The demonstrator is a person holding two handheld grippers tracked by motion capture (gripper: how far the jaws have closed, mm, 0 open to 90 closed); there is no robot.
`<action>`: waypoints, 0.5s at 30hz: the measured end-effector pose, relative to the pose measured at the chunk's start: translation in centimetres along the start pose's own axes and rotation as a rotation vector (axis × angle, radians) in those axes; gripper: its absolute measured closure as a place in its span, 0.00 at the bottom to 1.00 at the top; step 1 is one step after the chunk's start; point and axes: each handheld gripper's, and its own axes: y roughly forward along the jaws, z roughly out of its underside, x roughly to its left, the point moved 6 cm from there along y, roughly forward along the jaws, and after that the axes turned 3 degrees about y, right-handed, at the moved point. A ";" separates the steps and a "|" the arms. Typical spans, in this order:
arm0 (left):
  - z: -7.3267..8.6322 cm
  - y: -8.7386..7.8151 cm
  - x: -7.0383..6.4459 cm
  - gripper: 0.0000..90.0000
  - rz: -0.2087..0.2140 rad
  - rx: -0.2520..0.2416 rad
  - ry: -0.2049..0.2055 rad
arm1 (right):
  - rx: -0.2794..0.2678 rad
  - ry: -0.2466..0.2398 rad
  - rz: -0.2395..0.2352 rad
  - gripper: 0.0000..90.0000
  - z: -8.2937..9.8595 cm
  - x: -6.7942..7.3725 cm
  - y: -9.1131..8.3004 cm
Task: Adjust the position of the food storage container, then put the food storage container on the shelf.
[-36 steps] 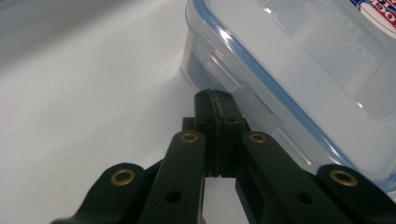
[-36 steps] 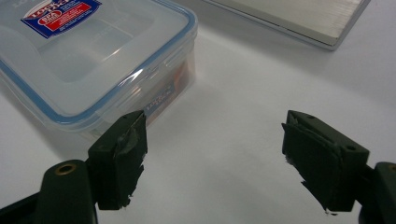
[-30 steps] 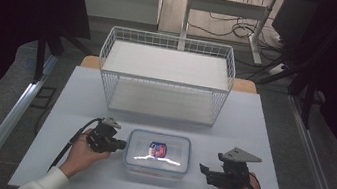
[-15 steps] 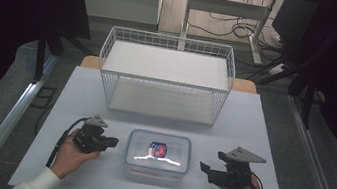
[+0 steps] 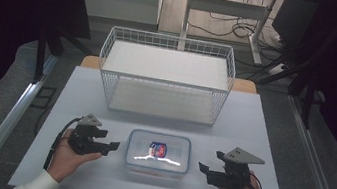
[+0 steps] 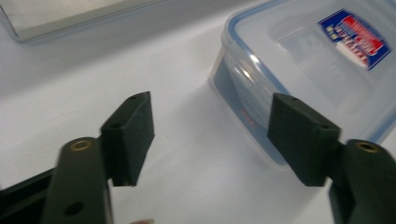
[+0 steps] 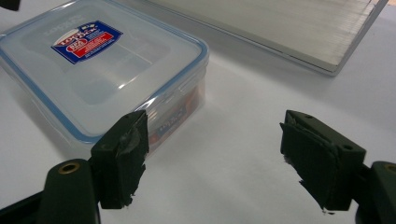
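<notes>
Both claws sit low on the white counter (image 5: 254, 117), flanking the clear lidded container (image 5: 158, 154), which rests near the front edge, in front of the wire basket (image 5: 165, 81). The left claw (image 5: 112, 145) is spread wide, just beside the box's left wall and not touching it; in the left gripper view its jaws gape with the blue-sealed rim (image 6: 243, 60) ahead. The right claw (image 5: 204, 169) is also spread, empty, a little off the box's right side. This looks like the approach step: nothing gripped, lid on. The next move likely calls for both claws to close in squarely on opposite walls, level and even, so the slick plastic doesn't skid or tip.
</notes>
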 end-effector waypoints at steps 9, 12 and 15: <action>0.5 -0.9 -0.3 0.18 0.082 -0.035 -0.039 | -0.018 -0.019 -0.023 0.25 -0.4 0.3 0.1; 0.6 -1.1 -0.5 0.17 0.087 -0.041 -0.040 | -0.013 -0.011 -0.045 0.24 -0.4 0.4 0.1; 0.6 -1.1 -0.7 0.16 0.088 -0.040 -0.036 | -0.013 0.008 -0.071 0.22 -0.6 0.5 0.1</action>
